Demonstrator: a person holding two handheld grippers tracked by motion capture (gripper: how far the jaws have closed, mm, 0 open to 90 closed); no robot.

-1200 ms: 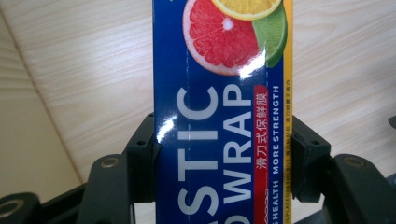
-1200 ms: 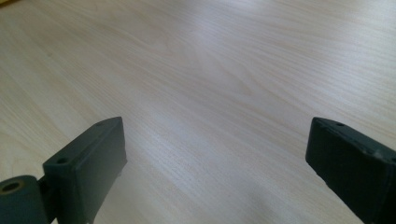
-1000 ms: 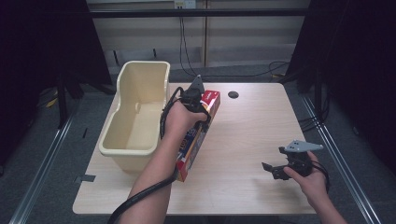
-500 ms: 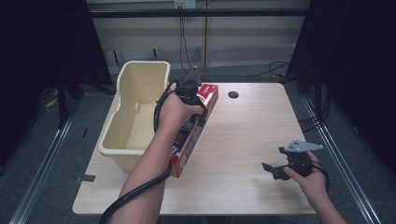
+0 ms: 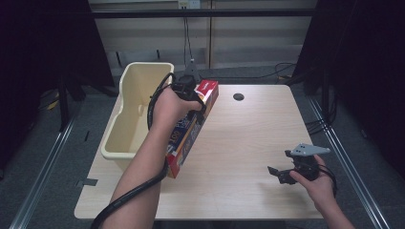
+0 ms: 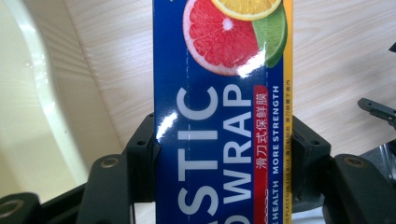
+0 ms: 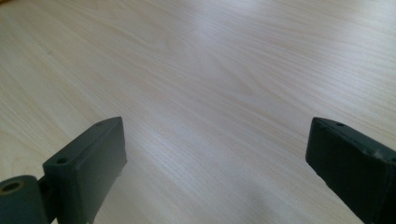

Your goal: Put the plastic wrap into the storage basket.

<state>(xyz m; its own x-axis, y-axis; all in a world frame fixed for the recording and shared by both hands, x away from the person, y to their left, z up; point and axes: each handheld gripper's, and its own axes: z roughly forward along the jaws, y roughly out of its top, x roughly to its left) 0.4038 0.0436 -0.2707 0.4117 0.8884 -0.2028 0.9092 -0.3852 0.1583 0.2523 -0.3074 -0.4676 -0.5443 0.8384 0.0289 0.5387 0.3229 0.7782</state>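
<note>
A long blue plastic wrap box [image 5: 183, 142] with a red end is held tilted over the wooden table [image 5: 248, 138], right beside the cream bin [image 5: 125, 143]. My left gripper [image 5: 190, 95] is shut on the box near its far, red end. In the left gripper view the black pads [image 6: 144, 158] press on both sides of the box [image 6: 219, 112], which carries a citrus picture and white lettering. My right gripper [image 5: 279, 174] rests low at the table's front right, open with nothing in it. Its jaws [image 7: 215, 154] stand wide apart over bare wood.
The cream bin's rim [image 6: 32, 93] lies just left of the box, and the bin looks empty inside. A dark round hole [image 5: 238, 97] sits in the table's far middle. A black cable [image 5: 129, 195] trails along the left forearm. Dark curtains flank the table.
My left hand has raised the box and carried it a little left toward the bin. The right hand has kept still.
</note>
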